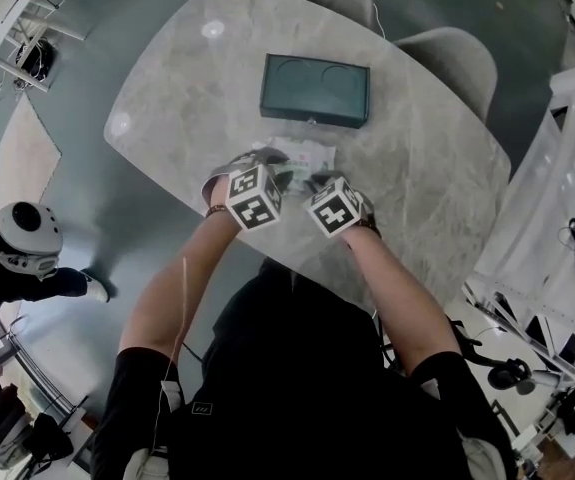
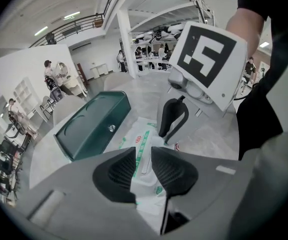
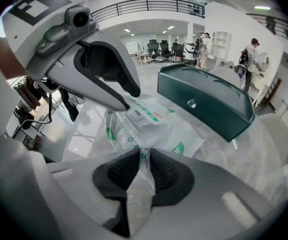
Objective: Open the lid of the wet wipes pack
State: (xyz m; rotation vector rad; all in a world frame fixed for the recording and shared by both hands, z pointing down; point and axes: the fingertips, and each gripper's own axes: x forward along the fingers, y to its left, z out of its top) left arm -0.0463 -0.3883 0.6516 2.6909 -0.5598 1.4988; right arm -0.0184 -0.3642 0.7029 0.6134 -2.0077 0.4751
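Pale marble tabletop (image 1: 187,88) fills the upper head view. A dark green box (image 1: 315,89) sits at upper centre, the wet wipes pack (image 1: 305,156) just below it. The right hand-held gripper (image 3: 144,176) pinches the pack's wrapper edge. The left hand-held gripper (image 2: 144,166) stands narrow, its jaws on the lid (image 3: 142,115).

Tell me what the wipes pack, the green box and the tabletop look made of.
The wipes pack: thin soft plastic film, glossy, it crumples and wrinkles.
The green box: probably moulded hard plastic or painted metal, smooth semi-gloss with pressed recesses.
The tabletop: stone or stone-look slab, polished, grey veining, lamp glare.
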